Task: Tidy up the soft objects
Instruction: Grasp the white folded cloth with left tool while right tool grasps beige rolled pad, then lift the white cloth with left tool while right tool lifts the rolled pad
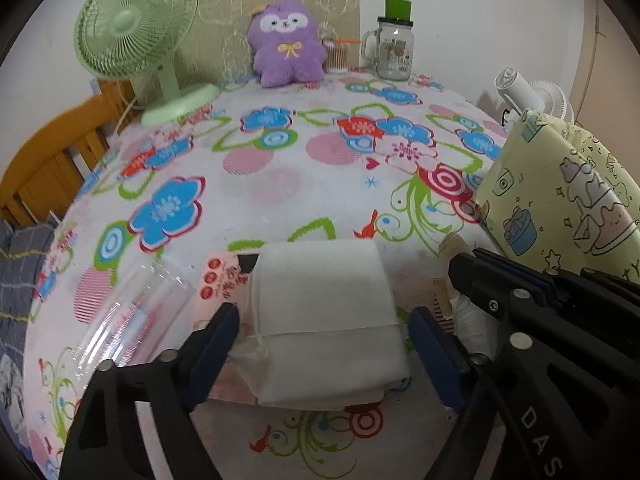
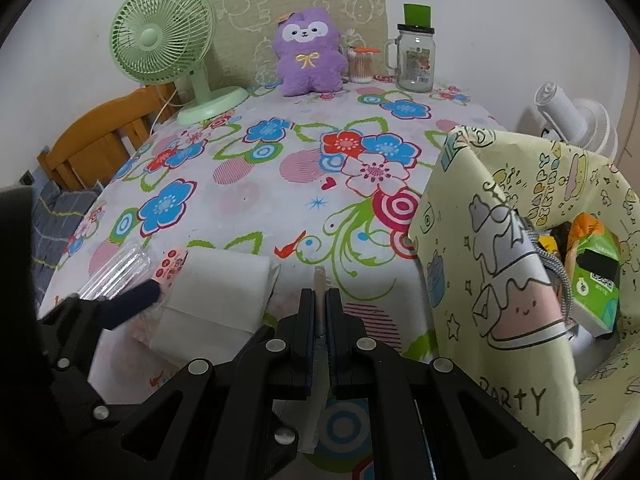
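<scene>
A white soft tissue pack (image 1: pixel 324 292) (image 2: pixel 220 292) lies on the flowered tablecloth (image 1: pixel 280 184) near the front edge, on a pink printed packet (image 1: pixel 224 276). My left gripper (image 1: pixel 326 328) straddles it, open, with a blue finger (image 1: pixel 224 332) on each side and a slim gap to the pack. Just to the right, my right gripper (image 2: pixel 320 300) (image 1: pixel 460 268) is shut on a thin pale strip (image 2: pixel 319 276) that pokes out past its tips. A yellow cartoon-print fabric bag (image 2: pixel 500 240) (image 1: pixel 560 200) stands open at the right, with a green pack (image 2: pixel 596 280) inside.
A purple plush (image 1: pixel 286 44), green fan (image 1: pixel 136 28), cotton-swab tub (image 1: pixel 336 54) and glass jar (image 1: pixel 394 48) line the table's back. A clear plastic case (image 1: pixel 128 312) lies left of the pack. A wooden chair (image 1: pixel 52 152) stands at the left edge, a white fan (image 1: pixel 520 92) behind the bag.
</scene>
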A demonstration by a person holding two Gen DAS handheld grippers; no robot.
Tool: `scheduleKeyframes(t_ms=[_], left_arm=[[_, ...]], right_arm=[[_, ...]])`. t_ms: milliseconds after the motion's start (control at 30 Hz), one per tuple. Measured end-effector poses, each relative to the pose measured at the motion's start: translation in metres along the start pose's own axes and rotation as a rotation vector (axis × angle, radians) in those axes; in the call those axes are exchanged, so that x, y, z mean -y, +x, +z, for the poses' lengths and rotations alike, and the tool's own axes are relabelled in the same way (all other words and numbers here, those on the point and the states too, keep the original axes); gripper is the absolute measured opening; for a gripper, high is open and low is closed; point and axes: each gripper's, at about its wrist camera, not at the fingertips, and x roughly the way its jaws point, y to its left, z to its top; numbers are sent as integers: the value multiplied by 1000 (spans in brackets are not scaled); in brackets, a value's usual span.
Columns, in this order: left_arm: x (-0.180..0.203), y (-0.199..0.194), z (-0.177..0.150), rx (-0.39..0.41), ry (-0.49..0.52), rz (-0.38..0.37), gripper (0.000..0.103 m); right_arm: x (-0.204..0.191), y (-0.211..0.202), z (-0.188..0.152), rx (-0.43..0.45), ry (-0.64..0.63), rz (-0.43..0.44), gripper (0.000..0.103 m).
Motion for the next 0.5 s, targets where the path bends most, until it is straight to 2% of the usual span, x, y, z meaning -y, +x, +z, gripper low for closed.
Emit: scheduleKeyframes(t_ms=[67, 167, 333, 500], left_arm=[[0, 0, -1, 8, 2, 9, 81], [0, 0, -2, 15, 12, 26, 72], [-2, -1, -2, 20, 30, 17, 50], [-8, -3, -3, 25, 28, 18, 41]], right_arm=[[0, 2, 0, -6, 1, 2, 8], [0, 5, -1, -17, 5, 15, 8], [-2, 9, -1, -26, 6, 10, 8], [-6, 11, 0, -28, -2, 6, 8]])
